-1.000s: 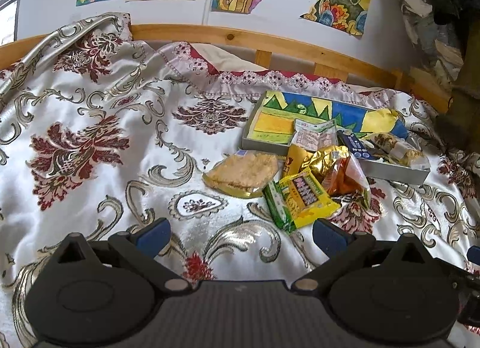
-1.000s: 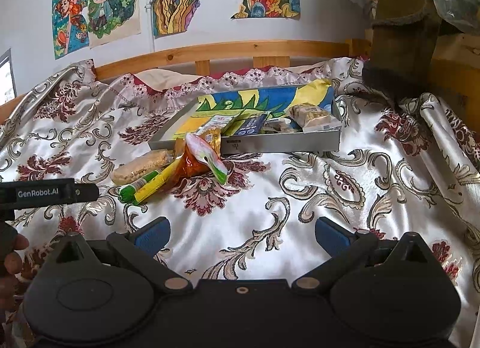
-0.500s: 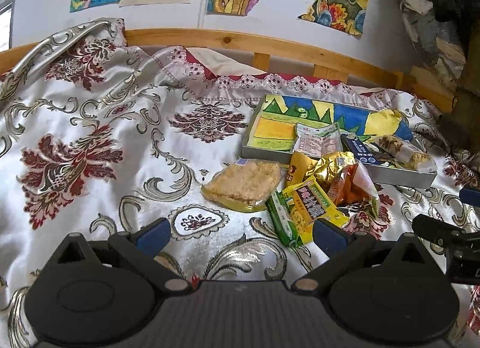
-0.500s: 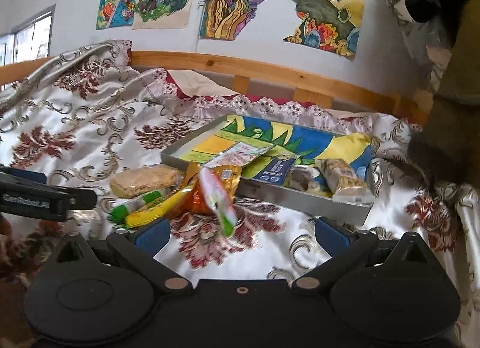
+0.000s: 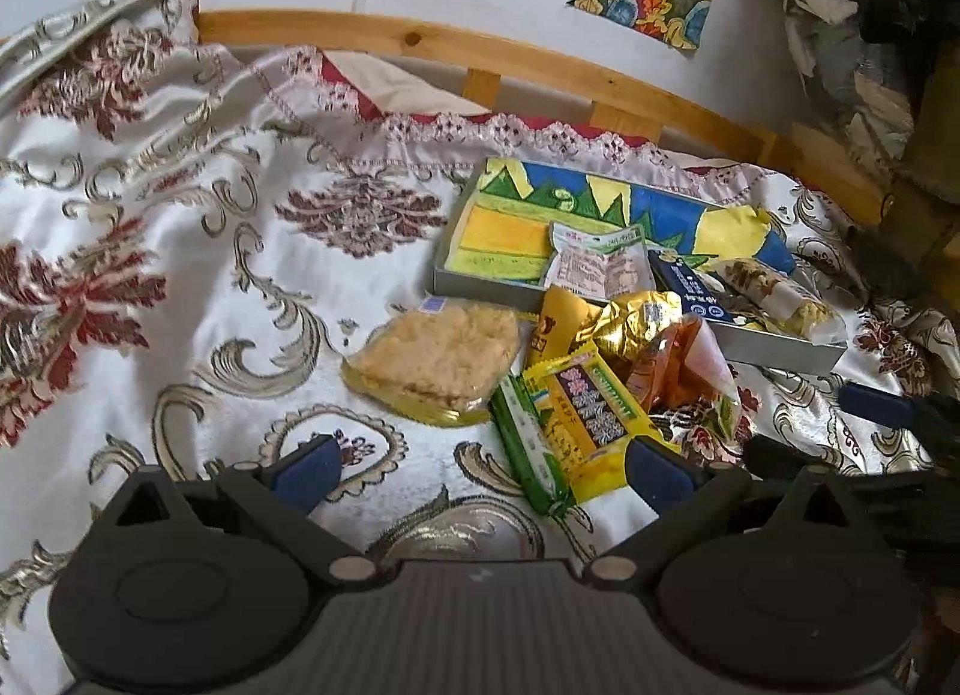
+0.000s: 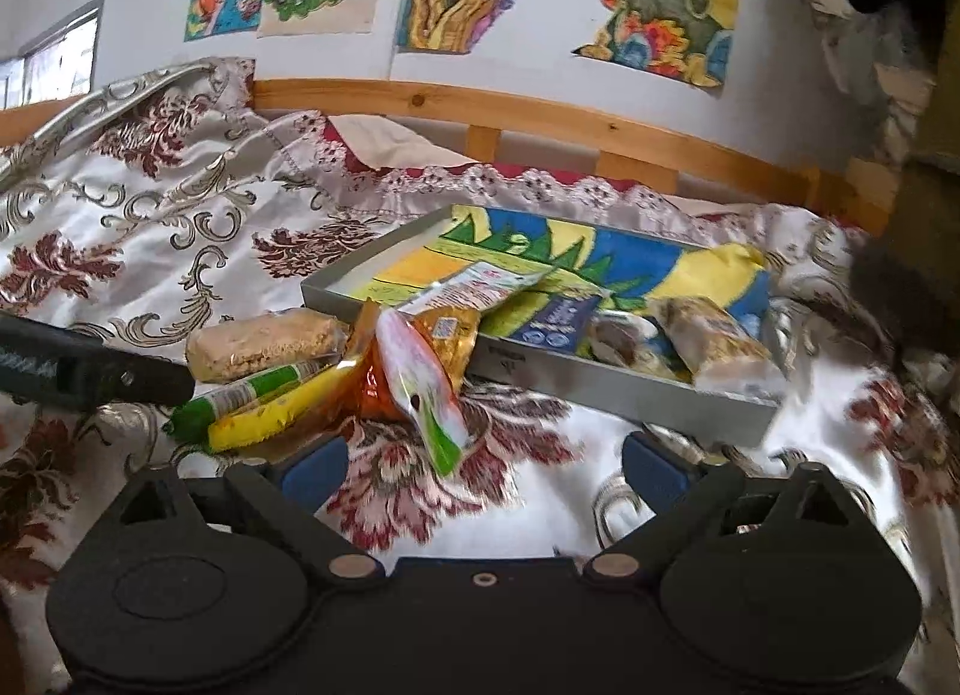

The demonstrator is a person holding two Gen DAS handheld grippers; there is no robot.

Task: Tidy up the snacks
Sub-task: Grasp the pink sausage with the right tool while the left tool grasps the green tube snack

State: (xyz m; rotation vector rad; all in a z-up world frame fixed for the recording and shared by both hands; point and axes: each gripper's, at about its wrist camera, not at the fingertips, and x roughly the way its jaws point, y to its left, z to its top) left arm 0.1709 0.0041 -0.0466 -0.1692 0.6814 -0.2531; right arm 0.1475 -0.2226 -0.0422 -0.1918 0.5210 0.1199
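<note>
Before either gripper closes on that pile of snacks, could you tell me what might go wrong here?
1. The yellow bar and green bar overlap, so the open left gripper may pinch both.
2. The orange packet leans loosely on the pile and may slip when the right gripper closes.
3. The bedspread is soft and wrinkled; its fabric could get caught in the fingers.

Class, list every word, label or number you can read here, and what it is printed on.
No text reads clearly.
Yellow packet: characters on dark band, too blurred.
White sachet: fine print, too small.
Blue packet: white print, too small.
Left gripper: side lettering, blurred.
</note>
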